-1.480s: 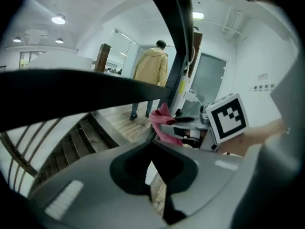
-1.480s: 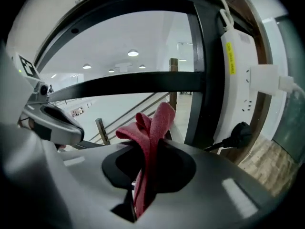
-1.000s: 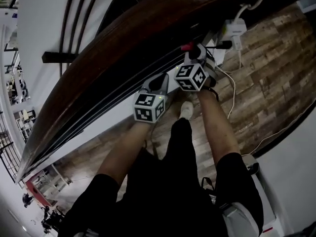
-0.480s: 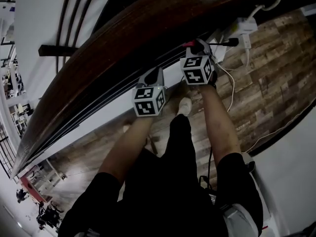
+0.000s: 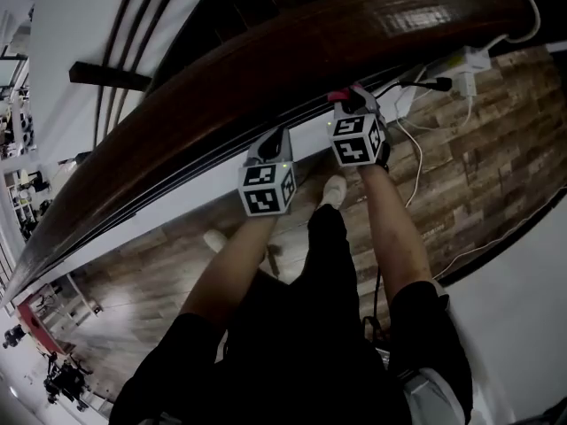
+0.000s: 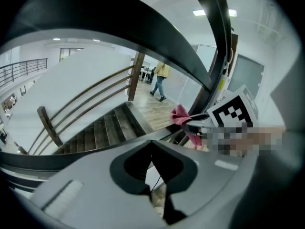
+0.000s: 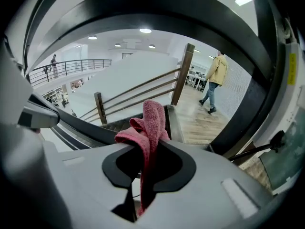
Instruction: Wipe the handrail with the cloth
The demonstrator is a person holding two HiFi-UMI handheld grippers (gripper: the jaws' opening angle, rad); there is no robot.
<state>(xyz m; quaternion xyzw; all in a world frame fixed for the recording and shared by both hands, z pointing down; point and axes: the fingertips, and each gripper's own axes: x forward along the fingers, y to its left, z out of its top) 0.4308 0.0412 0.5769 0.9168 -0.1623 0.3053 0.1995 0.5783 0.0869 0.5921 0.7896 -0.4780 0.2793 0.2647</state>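
Head view: the left gripper (image 5: 275, 144) sits just below the dark wooden handrail (image 5: 266, 69), its jaws pressed together with nothing between them. Further right, the right gripper (image 5: 352, 104) is also just under the handrail, its jaws clamped on a red cloth (image 7: 151, 120) that bunches up toward the handrail's underside.

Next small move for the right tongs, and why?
Probably raise the right tongs so the cloth pinched in them lands on top of the handrail. In the head view the cloth sits at the rail's lower edge, not on its top face. The left tongs are shut and empty.
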